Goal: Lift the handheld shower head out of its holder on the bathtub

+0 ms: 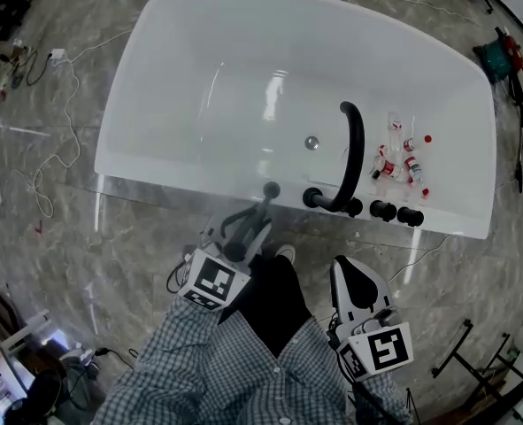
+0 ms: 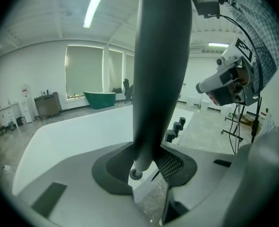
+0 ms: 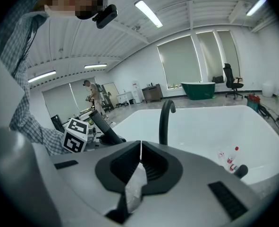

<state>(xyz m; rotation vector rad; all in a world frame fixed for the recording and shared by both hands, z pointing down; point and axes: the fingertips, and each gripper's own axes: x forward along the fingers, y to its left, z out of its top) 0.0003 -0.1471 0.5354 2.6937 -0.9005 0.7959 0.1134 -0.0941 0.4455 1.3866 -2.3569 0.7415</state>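
Black shower head [image 2: 160, 70] in left tool [image 2: 151, 168]

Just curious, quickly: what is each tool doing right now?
Left tool: closed on the shower head.
Right tool: closed, empty.

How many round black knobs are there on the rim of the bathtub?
3 knobs in a row on the near rim of the bathtub, head view: one beside the black faucet, one in the middle, one rightmost. The faucet may hide another.
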